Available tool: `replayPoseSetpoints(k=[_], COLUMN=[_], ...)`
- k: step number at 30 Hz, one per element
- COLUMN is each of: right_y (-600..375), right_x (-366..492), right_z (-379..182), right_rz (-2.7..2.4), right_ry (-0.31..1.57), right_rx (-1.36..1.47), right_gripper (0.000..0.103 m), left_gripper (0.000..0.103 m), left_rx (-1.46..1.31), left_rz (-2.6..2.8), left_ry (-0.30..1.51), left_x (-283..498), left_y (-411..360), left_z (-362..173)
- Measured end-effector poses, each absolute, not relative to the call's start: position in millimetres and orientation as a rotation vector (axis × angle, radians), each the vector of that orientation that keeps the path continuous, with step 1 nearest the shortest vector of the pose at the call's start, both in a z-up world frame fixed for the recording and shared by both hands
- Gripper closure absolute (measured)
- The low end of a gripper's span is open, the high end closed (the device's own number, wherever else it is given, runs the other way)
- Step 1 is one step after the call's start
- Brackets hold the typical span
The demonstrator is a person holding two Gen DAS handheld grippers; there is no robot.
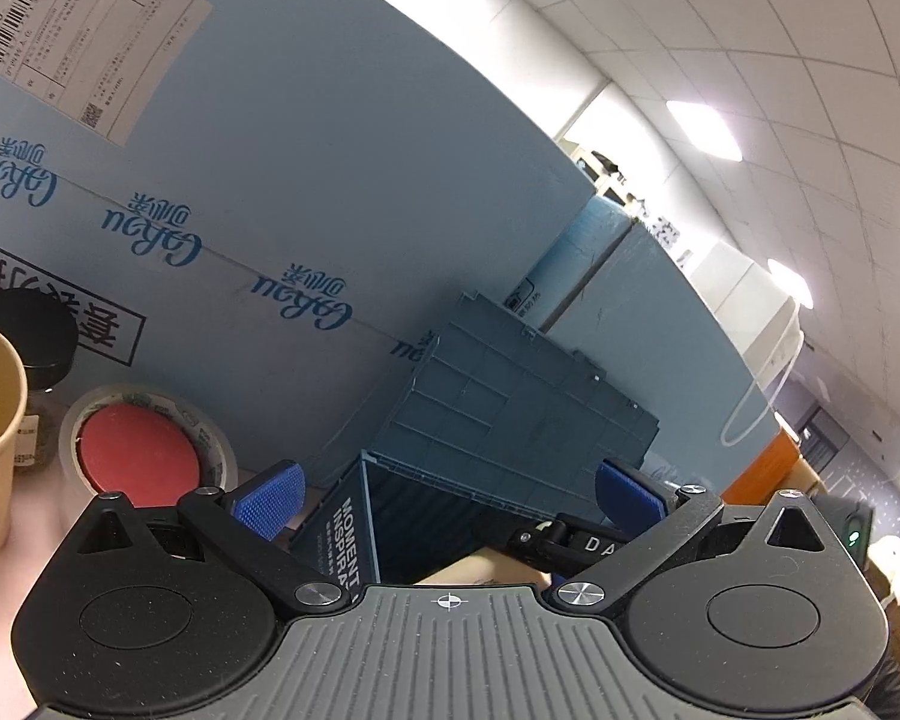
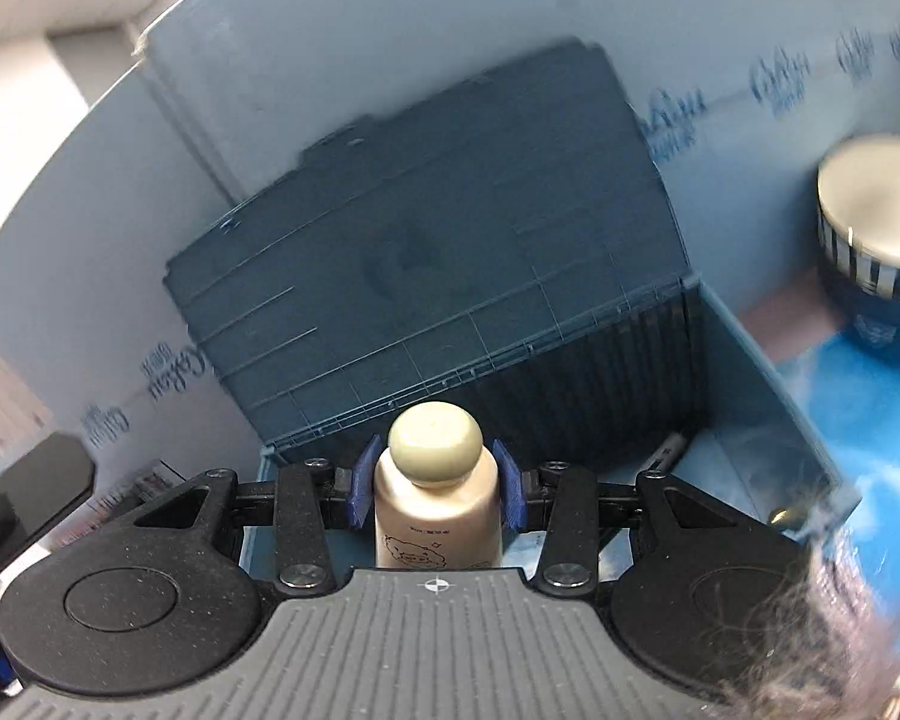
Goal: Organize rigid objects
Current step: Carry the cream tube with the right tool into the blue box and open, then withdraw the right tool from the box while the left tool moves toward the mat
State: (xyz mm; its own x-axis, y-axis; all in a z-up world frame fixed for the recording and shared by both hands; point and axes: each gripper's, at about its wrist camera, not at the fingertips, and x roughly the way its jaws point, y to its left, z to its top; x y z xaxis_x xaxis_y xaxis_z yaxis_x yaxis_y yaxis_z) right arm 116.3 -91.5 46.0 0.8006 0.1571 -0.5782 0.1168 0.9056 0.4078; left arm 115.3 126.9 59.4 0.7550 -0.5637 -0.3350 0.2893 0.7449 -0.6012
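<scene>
Evidently mid-stow — the right gripper (image 2: 434,489) pinches a cream-capped lotion bottle (image 2: 437,495) over the open blue storage box (image 2: 750,360); next, lower and release. The left gripper (image 1: 450,495) hangs spread, empty.

We read "MOMENT INSPIRA…", cut off at the edge, in white on the end wall of the dark blue bin (image 1: 354,534), and the letters "DA" on a black gripper link (image 1: 594,543) beyond it. The blue carton (image 1: 330,192) behind carries the repeated logo "CoRou" upside down, and its shipping label (image 1: 84,30) shows barcodes and the number "300"; the finer print is too small to read.
</scene>
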Motion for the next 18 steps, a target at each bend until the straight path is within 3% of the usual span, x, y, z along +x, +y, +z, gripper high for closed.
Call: replayPoseSetpoints(k=[5, 18], right_y=[-82, -92], right_x=[114, 101], right_z=[53, 58], right_rz=[-0.034, -0.109], right_ry=[0.647, 0.583], right_rx=[0.354, 0.303], right_gripper=[0.061, 0.022], left_gripper=[0.000, 0.000], left_rx=[-0.549, -0.530], left_rz=[-0.495, -0.502], left_ry=[0.538, 0.540], left_x=[116, 116], left_y=[126, 121], left_z=[59, 60])
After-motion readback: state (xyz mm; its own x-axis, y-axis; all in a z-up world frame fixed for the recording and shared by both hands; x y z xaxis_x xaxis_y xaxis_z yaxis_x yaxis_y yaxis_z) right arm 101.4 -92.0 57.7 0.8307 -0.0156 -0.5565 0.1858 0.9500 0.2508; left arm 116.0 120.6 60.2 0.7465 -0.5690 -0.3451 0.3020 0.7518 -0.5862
